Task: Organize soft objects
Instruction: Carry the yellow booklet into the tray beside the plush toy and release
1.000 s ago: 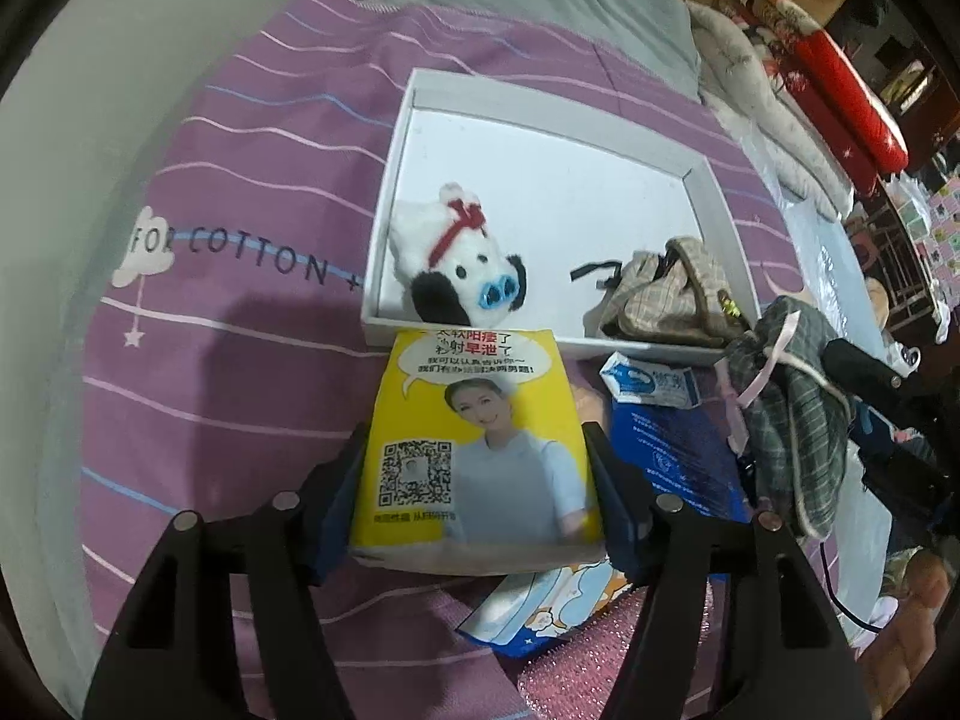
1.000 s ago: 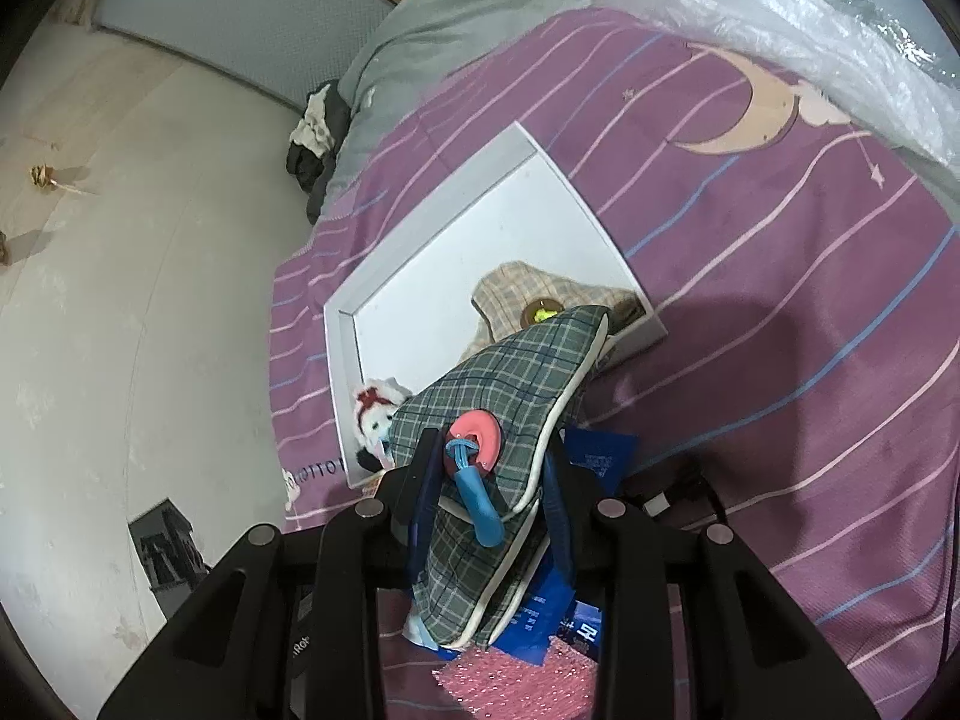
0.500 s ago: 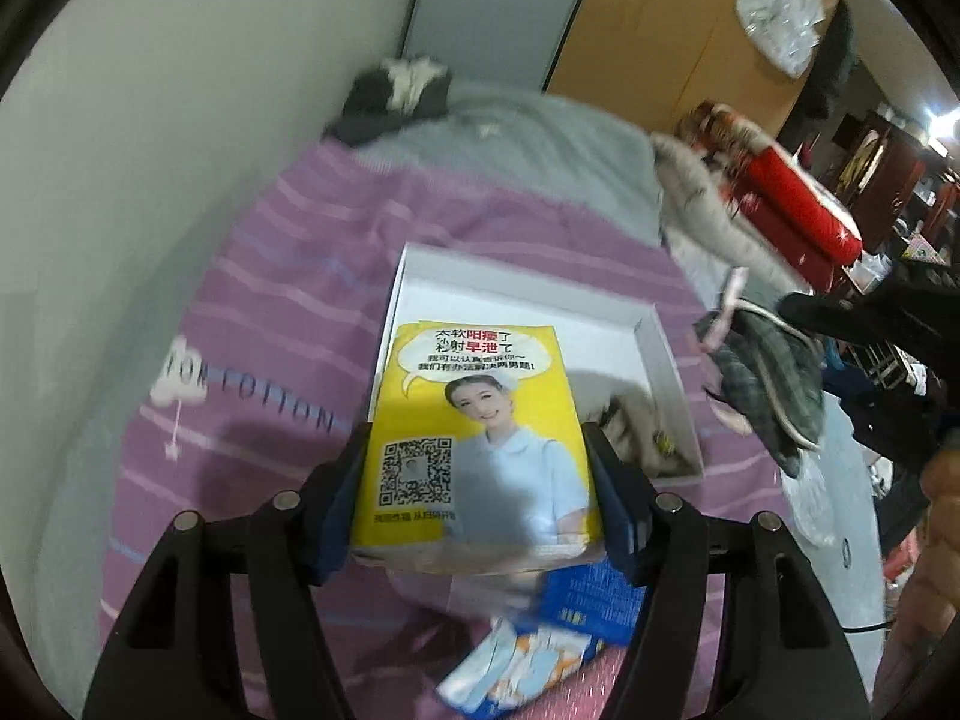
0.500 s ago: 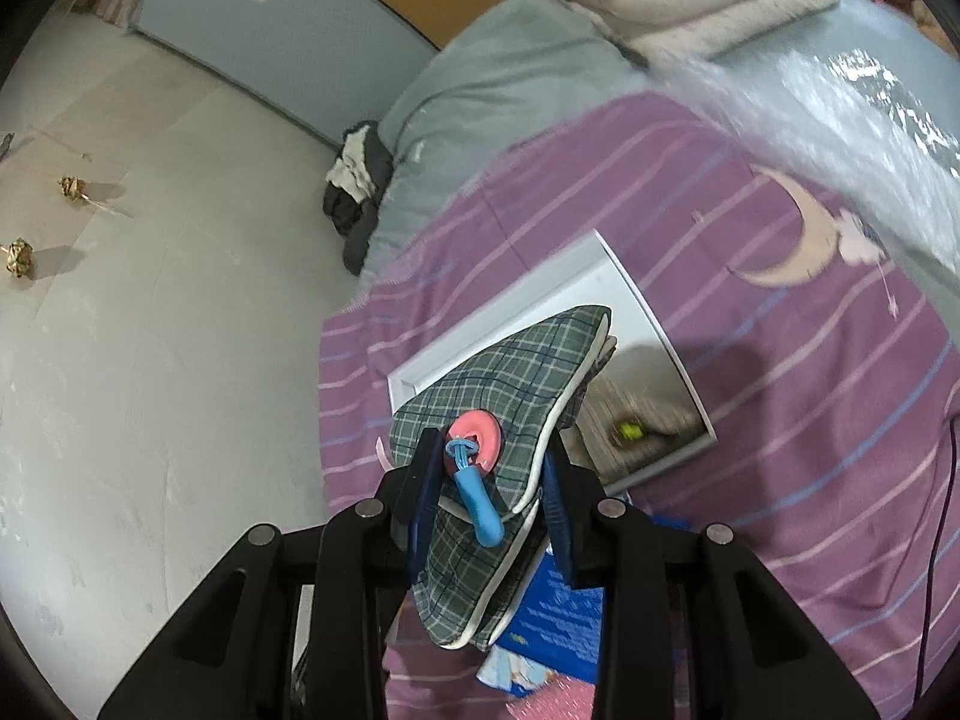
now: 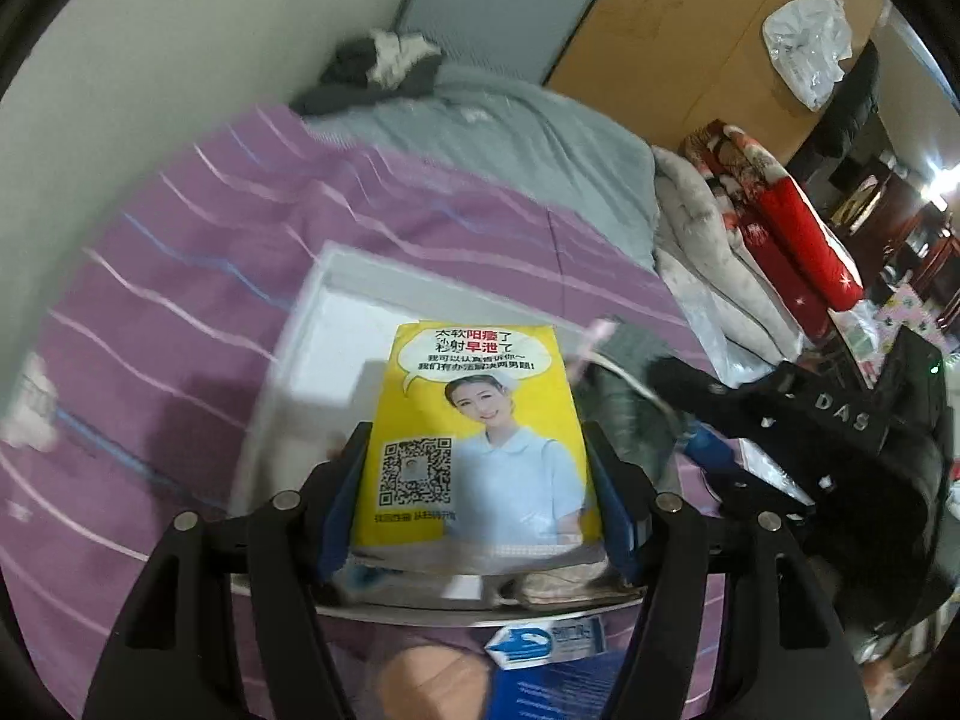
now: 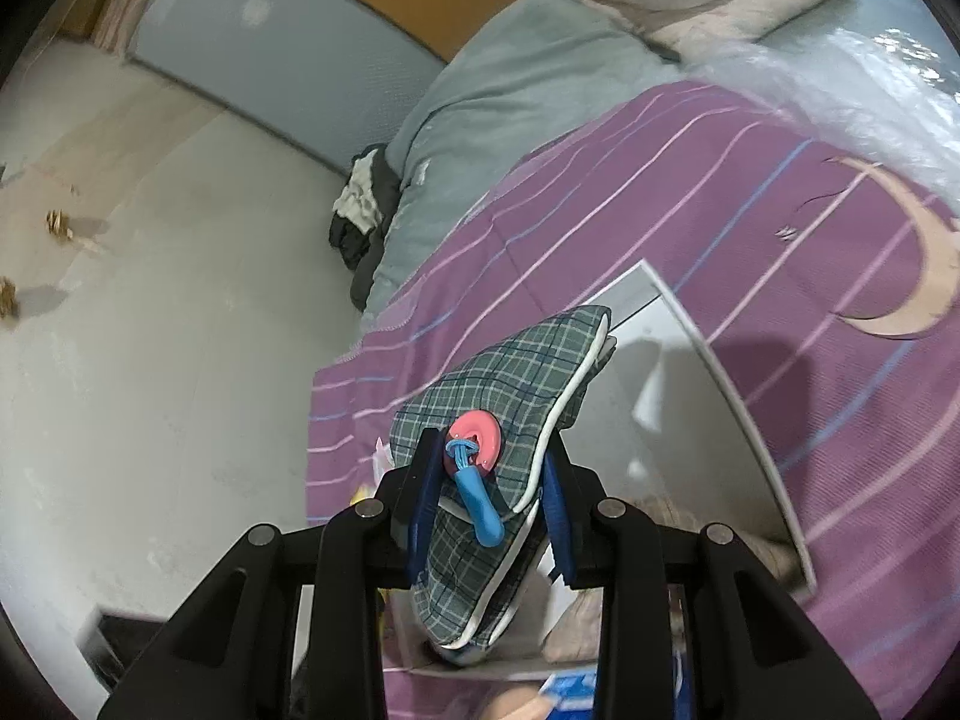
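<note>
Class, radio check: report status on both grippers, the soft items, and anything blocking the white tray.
Left gripper shut on yellow tissue pack. Right gripper shut on plaid pouch. Both above white tray. Beige plaid bag already inside; nothing blocking.

You are working in dim, cool indoor light. Motion blur is smearing the purple bedspread (image 5: 180, 312) and white tray (image 5: 336, 324) in the left view, while the yellow packet (image 5: 480, 420) is staying sharp. Fisheye bending is curving both pictures' edges into black corners. Soft shadows are falling across the tray; glare is glinting on plastic sheeting (image 6: 870, 60).
</note>
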{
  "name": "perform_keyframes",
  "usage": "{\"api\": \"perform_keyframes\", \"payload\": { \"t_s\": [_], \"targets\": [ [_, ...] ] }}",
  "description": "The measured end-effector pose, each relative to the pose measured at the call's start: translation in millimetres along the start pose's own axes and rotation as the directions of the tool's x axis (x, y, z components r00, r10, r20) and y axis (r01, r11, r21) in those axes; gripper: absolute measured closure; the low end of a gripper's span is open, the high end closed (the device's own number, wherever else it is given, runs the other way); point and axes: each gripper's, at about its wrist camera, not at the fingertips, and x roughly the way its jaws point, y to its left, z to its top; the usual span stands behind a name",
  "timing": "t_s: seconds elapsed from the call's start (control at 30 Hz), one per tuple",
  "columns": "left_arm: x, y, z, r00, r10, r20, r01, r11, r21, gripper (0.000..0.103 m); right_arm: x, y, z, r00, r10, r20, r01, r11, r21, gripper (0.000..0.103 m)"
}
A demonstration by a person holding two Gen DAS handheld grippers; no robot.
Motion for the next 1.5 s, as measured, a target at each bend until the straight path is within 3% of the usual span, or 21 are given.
{"api": "perform_keyframes", "payload": {
  "t_s": [0.07,0.17,0.3,0.43,0.57,0.63,0.8,0.9,1.03,1.2,1.23,1.33,1.4,1.5],
  "targets": [
    [14,-1,-12,0.999,0.033,-0.027,-0.033,0.999,0.002,0.036,12,-8,-6,1.0,0.016,-0.007,-0.017,1.0,-0.017,0.072],
    [33,0,-22,0.992,0.099,-0.075,-0.098,0.995,0.012,0.036,19,-16,-5,1.0,-0.024,0.005,0.024,1.0,-0.017,0.072],
    [38,-13,-26,0.983,0.167,-0.08,-0.161,0.985,0.068,0.036,23,-29,-3,1.0,-0.015,-0.002,0.015,0.999,0.029,0.072],
    [47,-19,-30,0.958,0.275,-0.085,-0.264,0.957,0.12,0.036,30,-29,-7,0.999,-0.042,-0.022,0.042,0.999,0.022,0.072],
    [54,-23,-32,0.945,0.307,-0.109,-0.285,0.941,0.183,0.033,43,-21,-5,0.996,-0.082,-0.037,0.083,0.997,0.001,0.072],
    [51,-23,-34,0.953,0.278,-0.118,-0.252,0.948,0.194,0.028,47,-20,-5,0.993,-0.111,-0.034,0.111,0.994,-0.011,0.072],
    [40,-6,-30,0.986,0.085,-0.142,-0.069,0.991,0.112,0.02,47,-24,-6,0.992,-0.127,-0.015,0.126,0.992,-0.013,0.072],
    [32,4,-27,0.989,-0.014,-0.15,0.024,0.998,0.065,0.02,47,-26,-6,0.992,-0.124,-0.011,0.124,0.992,-0.009,0.072],
    [17,16,-21,0.978,-0.141,-0.151,0.134,0.989,-0.057,0.016,46,-27,-6,0.992,-0.127,-0.007,0.126,0.992,-0.012,0.072],
    [-12,26,-15,0.98,-0.188,-0.064,0.182,0.979,-0.094,0.018,43,-25,-8,0.992,-0.127,-0.003,0.127,0.992,-0.02,0.072],
    [-16,28,-14,0.982,-0.181,-0.049,0.176,0.979,-0.099,0.019,42,-26,-8,0.992,-0.127,-0.002,0.127,0.992,-0.022,0.072],
    [-25,33,-9,0.989,-0.149,-0.015,0.147,0.983,-0.106,0.044,42,-24,-9,0.991,-0.132,0.0,0.131,0.991,-0.036,0.072],
    [-20,35,-8,0.994,-0.103,-0.036,0.099,0.99,-0.099,0.07,43,-22,-10,0.991,-0.13,-0.002,0.13,0.99,-0.045,0.072],
    [-6,32,-12,0.995,-0.046,-0.087,0.041,0.997,-0.063,0.087,46,-18,-12,0.992,-0.126,-0.007,0.125,0.99,-0.065,0.072]
  ]
}}
